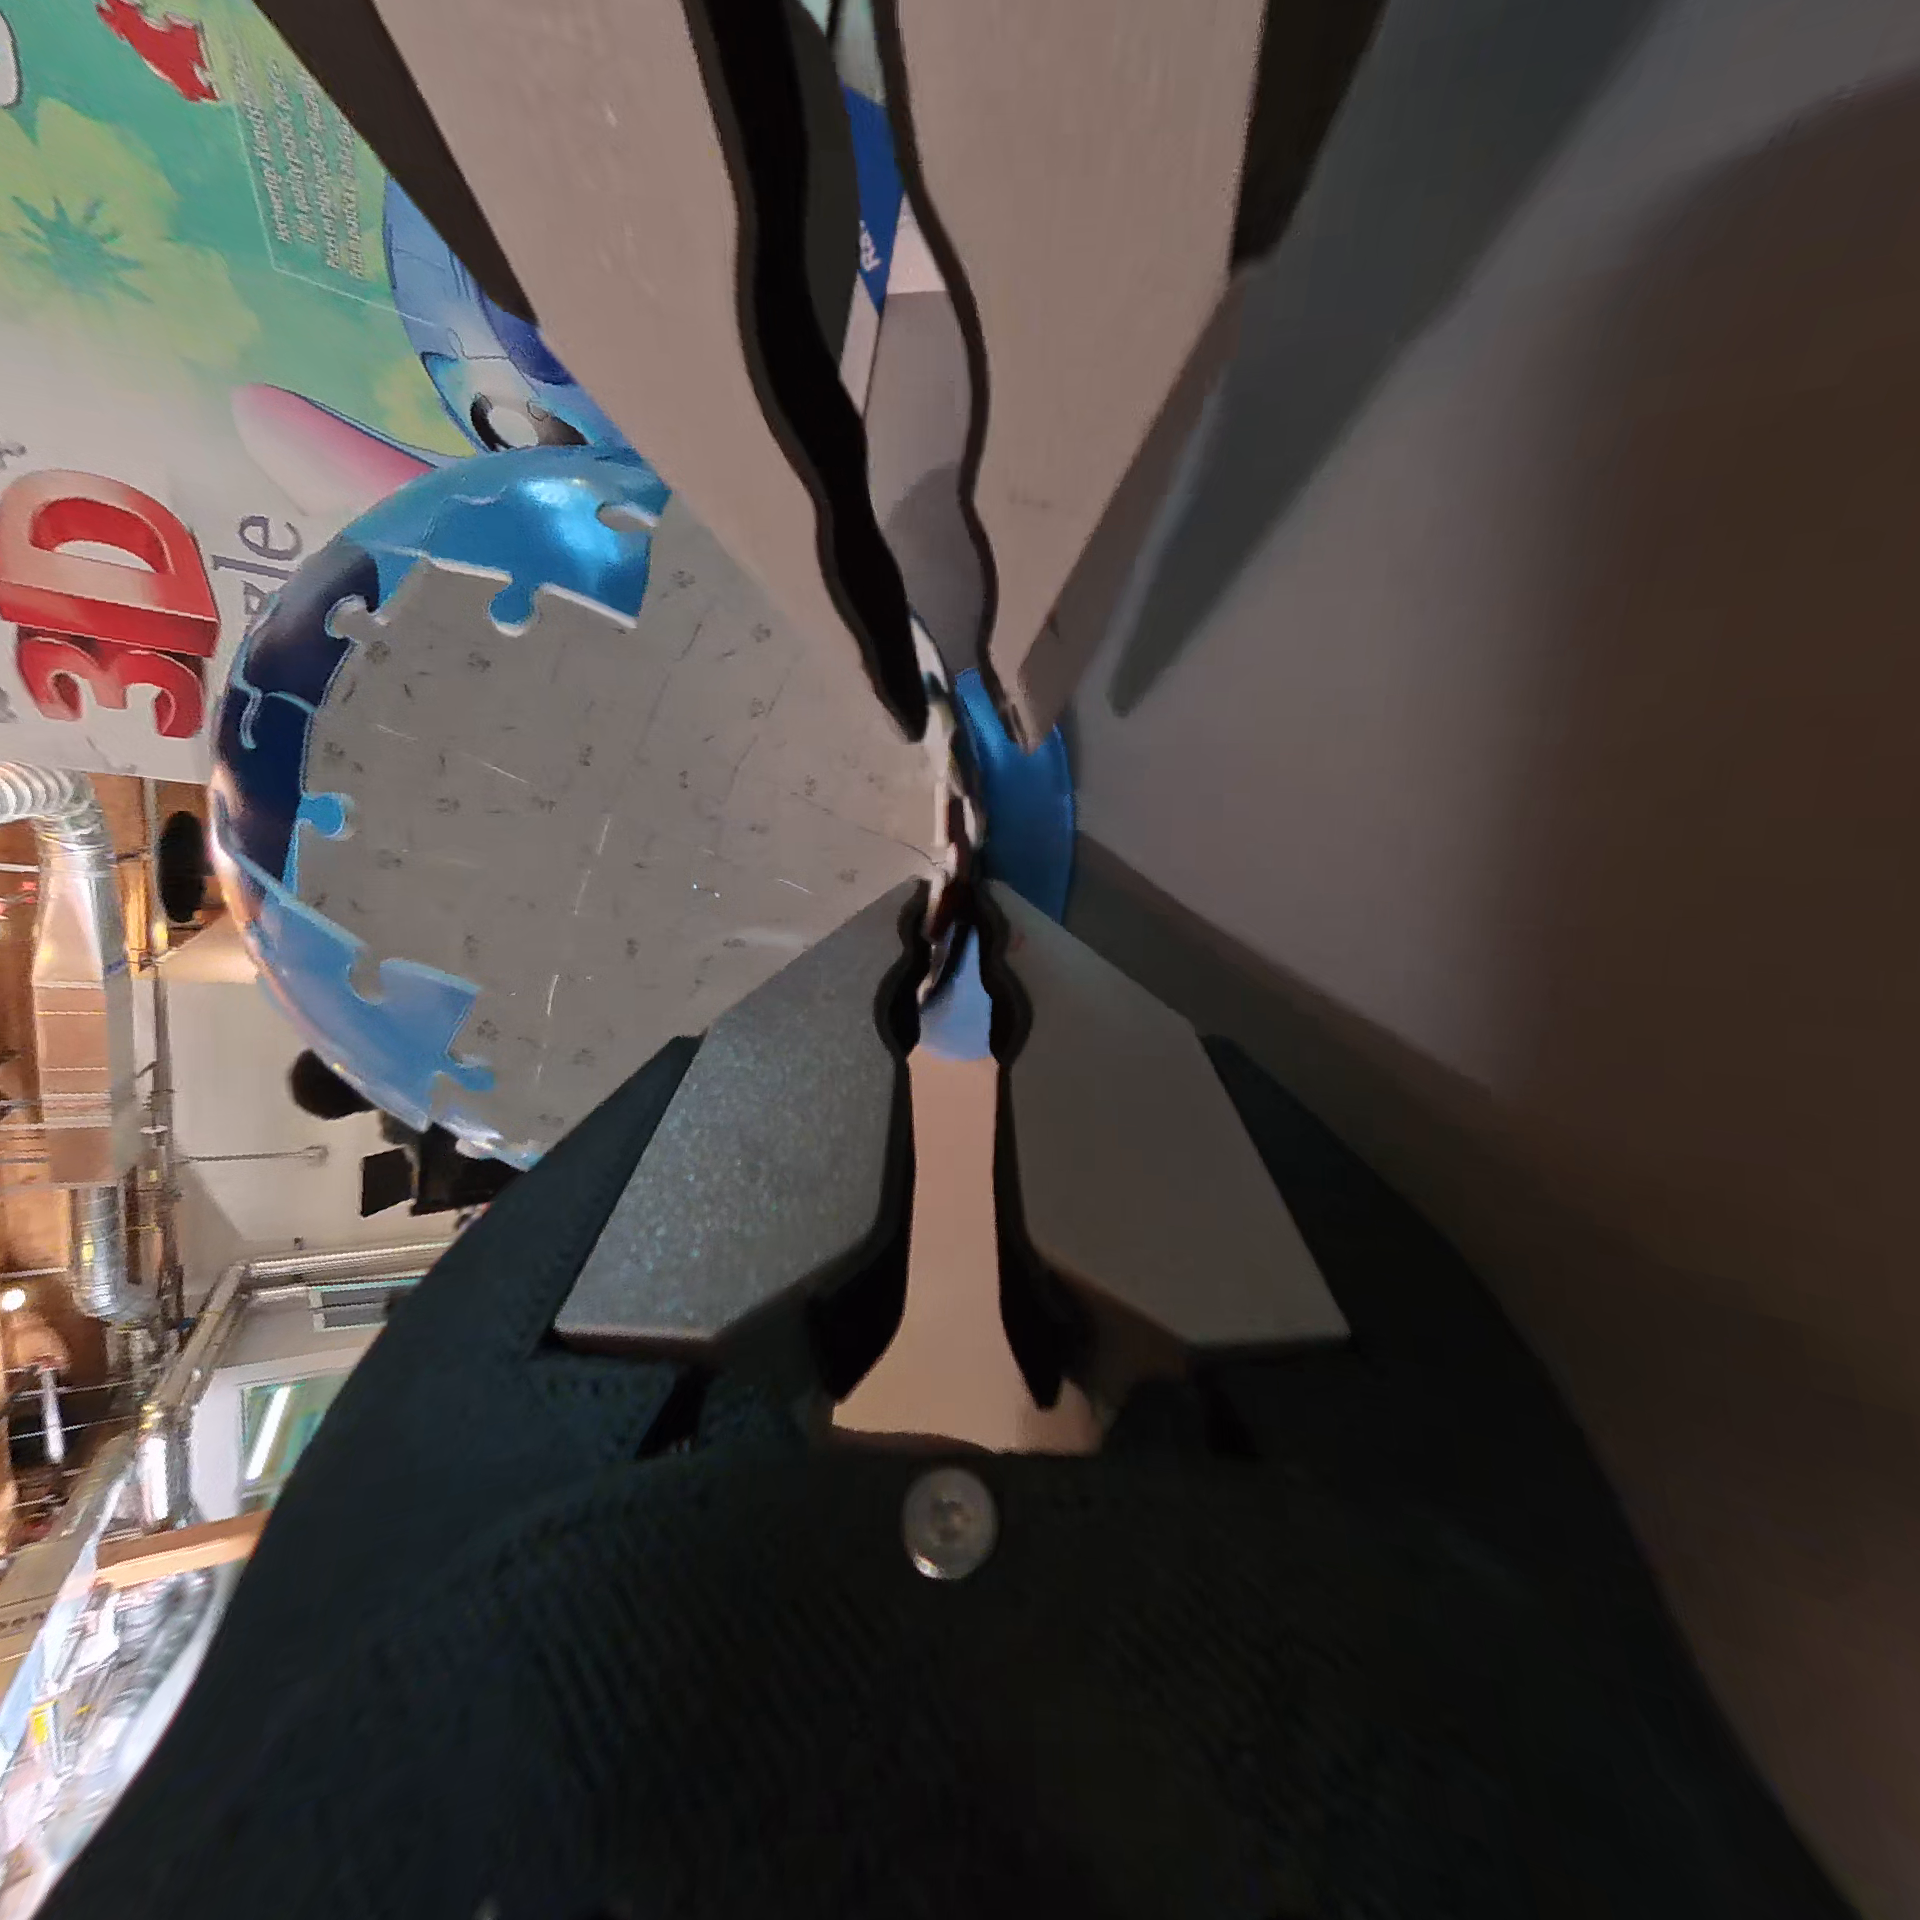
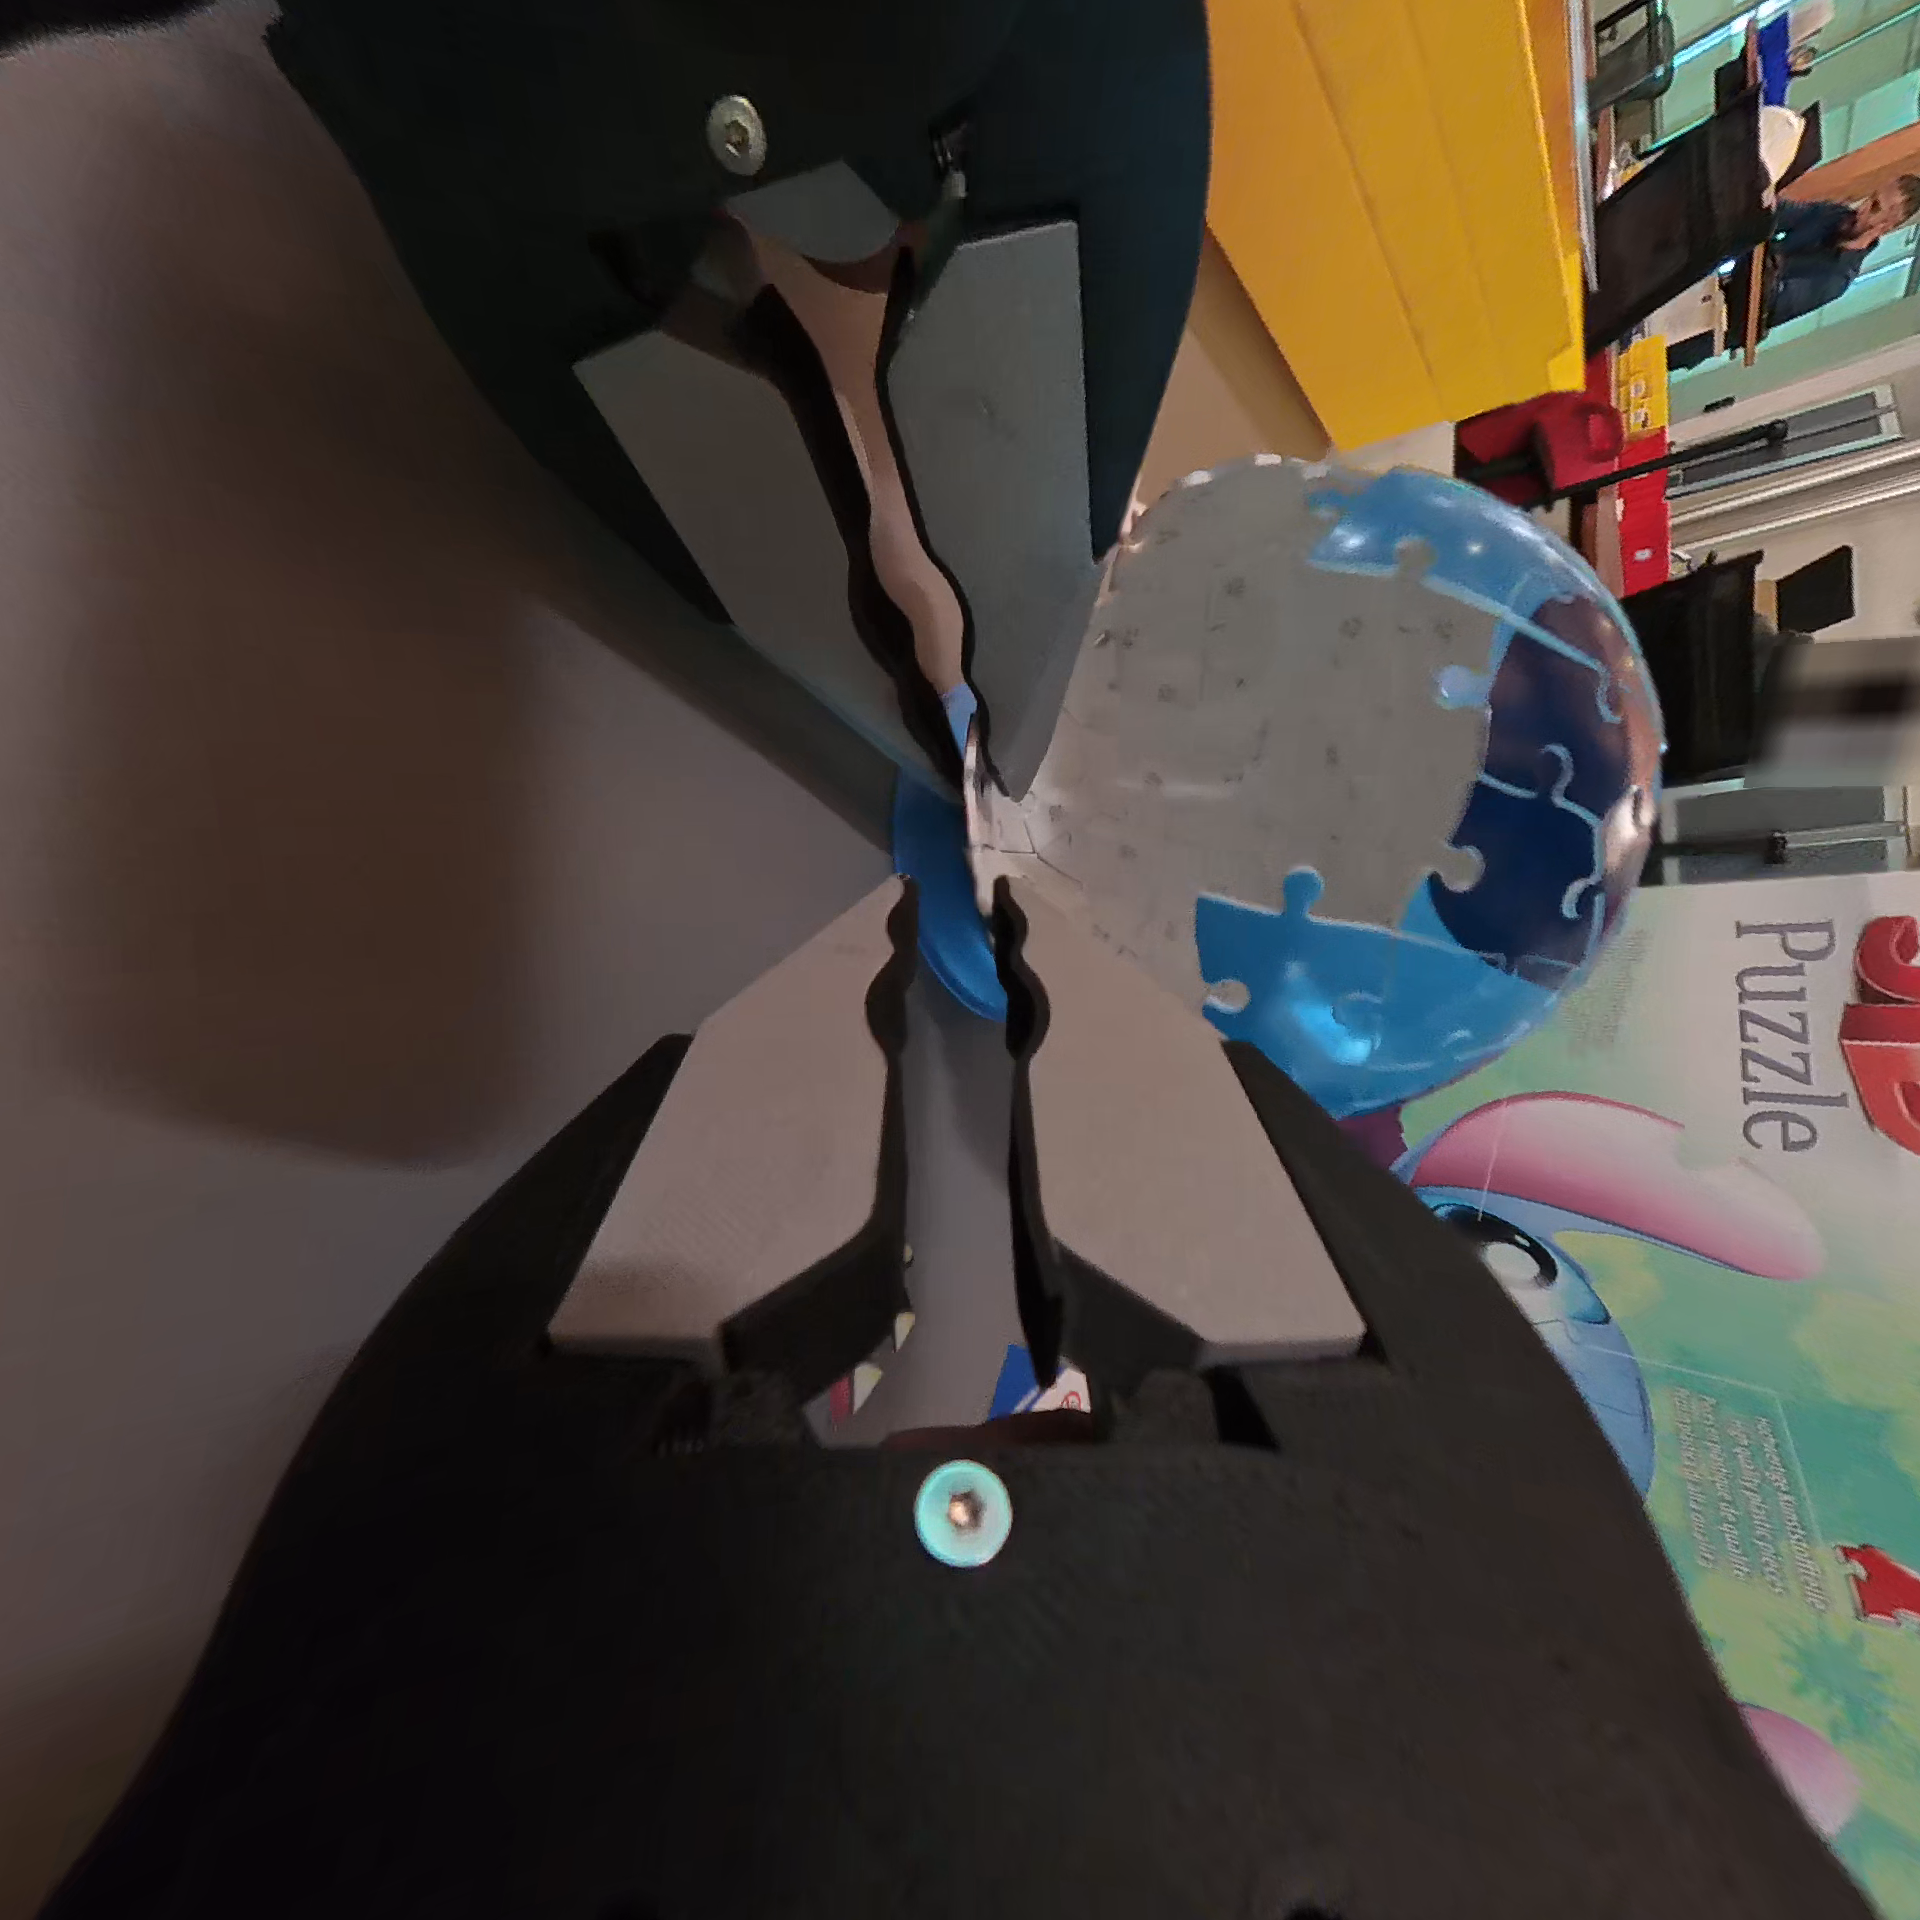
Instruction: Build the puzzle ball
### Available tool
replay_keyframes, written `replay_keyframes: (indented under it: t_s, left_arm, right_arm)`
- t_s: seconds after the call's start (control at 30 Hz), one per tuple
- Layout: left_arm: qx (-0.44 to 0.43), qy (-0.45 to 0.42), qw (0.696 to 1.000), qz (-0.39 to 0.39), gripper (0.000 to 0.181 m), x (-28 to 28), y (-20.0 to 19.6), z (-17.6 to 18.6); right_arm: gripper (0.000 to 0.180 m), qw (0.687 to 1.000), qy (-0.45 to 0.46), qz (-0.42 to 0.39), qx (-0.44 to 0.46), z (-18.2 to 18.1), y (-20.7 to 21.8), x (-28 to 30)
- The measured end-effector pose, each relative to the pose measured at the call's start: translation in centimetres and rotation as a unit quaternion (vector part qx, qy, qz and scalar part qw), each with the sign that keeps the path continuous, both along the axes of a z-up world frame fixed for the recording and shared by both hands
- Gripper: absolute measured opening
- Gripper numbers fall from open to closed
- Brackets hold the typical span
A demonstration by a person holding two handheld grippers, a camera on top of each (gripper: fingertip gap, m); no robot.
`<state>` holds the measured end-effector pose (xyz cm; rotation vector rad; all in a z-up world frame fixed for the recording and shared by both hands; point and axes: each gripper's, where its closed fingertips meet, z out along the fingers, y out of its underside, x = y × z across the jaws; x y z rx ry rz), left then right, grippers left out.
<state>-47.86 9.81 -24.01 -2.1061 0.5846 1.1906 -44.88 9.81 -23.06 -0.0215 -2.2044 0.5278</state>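
Observation:
The partly built puzzle ball (image 1: 499, 810) is an open shell, grey inside with blue pieces along its jagged rim. It also shows in the right wrist view (image 2: 1247, 727). Both grippers meet tip to tip at the shell's thin edge, where its seams converge. My left gripper (image 1: 956, 925) is shut on that edge from below. My right gripper (image 1: 961, 717) clamps it from the opposite side. In the right wrist view my right gripper (image 2: 951, 904) sits below and the left gripper (image 2: 971, 769) comes in from above. A blue curved piece (image 1: 1023, 800) bulges behind the fingertips; it also shows in the right wrist view (image 2: 935, 935).
The colourful puzzle box (image 1: 156, 260) stands just behind the ball and also shows in the right wrist view (image 2: 1662, 1351). A grey surface (image 1: 1455, 727) fills the other side. A yellow panel (image 2: 1403, 208), furniture and a seated person (image 2: 1849, 239) are far in the background. Left and right tips are no more than a few centimetres apart.

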Motion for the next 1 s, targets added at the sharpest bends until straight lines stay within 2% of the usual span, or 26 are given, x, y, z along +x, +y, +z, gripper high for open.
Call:
replay_keyframes:
  t_s: [0.13, 0.2, 0.47, 0.67, 0.87, 1.0]
  left_arm:
    - [0.005, -0.033, 0.999, -0.006, 0.021, 0.5, -0.1, -0.2]
    - [0.005, -0.029, 1.000, -0.008, 0.022, 0.5, -0.2, -0.2]
    - [0.015, -0.034, 0.999, -0.011, 0.003, 0.2, -0.3, 0.1]
    - [0.004, -0.049, 0.999, -0.001, 0.002, -0.1, 0.1, -0.1]
    - [-0.015, -0.013, 1.000, 0.006, 0.001, -0.7, 0.2, -0.2]
    - [-0.020, 0.003, 1.000, 0.007, 0.001, -0.9, 0.1, -0.2]
  right_arm:
    - [0.004, 0.998, 0.038, -0.015, 0.043, -0.6, -0.3, -0.9]
    - [0.003, 0.998, 0.046, -0.014, 0.049, -0.7, -0.4, -0.9]
    - [0.000, 0.994, 0.065, -0.011, 0.087, -0.9, -0.1, -1.2]
    - [0.003, 0.994, 0.059, -0.013, 0.088, -0.9, 0.4, -1.0]
    - [0.008, 0.998, 0.027, -0.005, 0.053, -1.0, 0.8, -0.2]
    - [0.011, 0.997, 0.036, -0.012, 0.065, -1.7, 0.5, -0.7]
